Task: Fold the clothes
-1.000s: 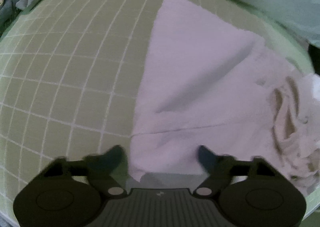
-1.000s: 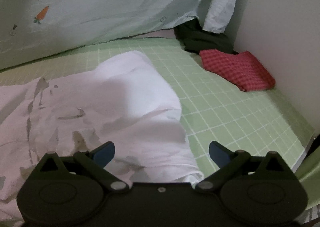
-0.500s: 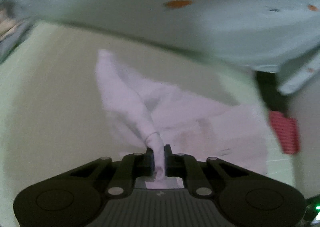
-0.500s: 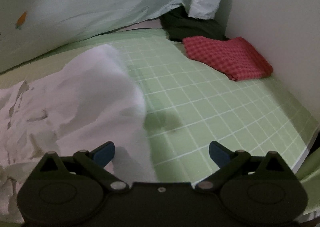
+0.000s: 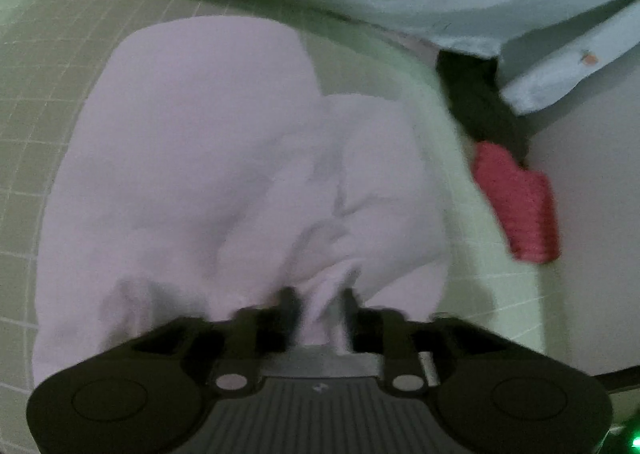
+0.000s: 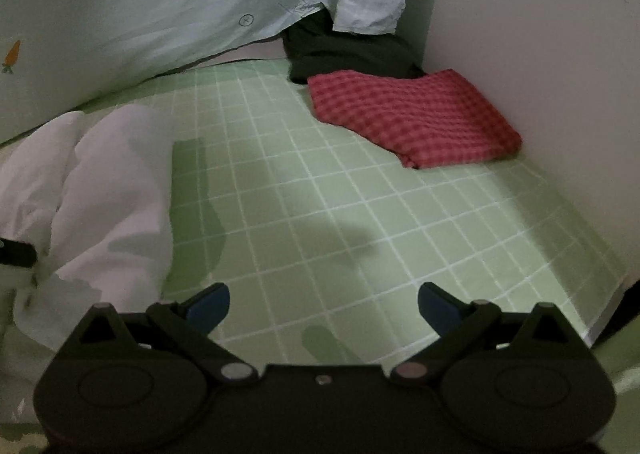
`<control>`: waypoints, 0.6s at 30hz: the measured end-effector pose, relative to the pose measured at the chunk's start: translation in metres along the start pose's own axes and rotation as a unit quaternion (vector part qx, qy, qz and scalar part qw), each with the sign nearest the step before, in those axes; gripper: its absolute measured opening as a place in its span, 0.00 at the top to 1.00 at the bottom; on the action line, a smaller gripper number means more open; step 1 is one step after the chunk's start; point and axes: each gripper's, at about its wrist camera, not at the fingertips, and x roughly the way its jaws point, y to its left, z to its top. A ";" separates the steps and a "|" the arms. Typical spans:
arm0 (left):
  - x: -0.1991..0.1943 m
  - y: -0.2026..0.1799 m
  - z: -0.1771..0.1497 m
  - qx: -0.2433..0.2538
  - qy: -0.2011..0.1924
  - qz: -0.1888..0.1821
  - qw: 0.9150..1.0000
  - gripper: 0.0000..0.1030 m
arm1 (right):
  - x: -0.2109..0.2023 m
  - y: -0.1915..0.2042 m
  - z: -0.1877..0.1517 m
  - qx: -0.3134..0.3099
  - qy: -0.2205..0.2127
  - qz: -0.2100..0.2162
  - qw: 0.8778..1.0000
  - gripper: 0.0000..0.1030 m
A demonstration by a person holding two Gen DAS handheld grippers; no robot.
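White cotton garment [image 5: 224,173], soft and rumpled, hung bunched from the left gripper [image 5: 318,304], whose two dark fingers [image 5: 288,302] were closed on a gathered pinch of its cloth, the rest billowing away over the pale green grid-checked bed sheet [image 6: 360,213]. From the right wrist view the same white cloth [image 6: 104,189] sat heaped at the left edge of the bed, partly lifted off the sheet. The right gripper [image 6: 324,304] hovered over bare sheet beside the heap, its blue-tipped fingers [image 6: 208,304] spread wide and holding nothing.

Judging by the lifted, gathered cloth, the fold was under way, with one edge being carried across the body of the garment; how much of it had been folded could not be told from the blurred left view. The next move would likely call for laying the held edge down squarely on the layer beneath and releasing it, with the free right gripper on hand to pin or smooth the cloth.

Beyond the work, a folded red checked cloth [image 6: 412,117] lay against the plain wall [image 6: 540,53], touching a dark crumpled garment [image 6: 344,53] in the corner. A light blue carrot-print sheet [image 6: 160,1] hung behind the bed.
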 end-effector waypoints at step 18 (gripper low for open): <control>-0.082 0.070 0.005 -0.021 -0.082 0.207 0.975 0.03 | 0.010 0.131 0.058 -0.051 -0.031 0.188 0.980 0.26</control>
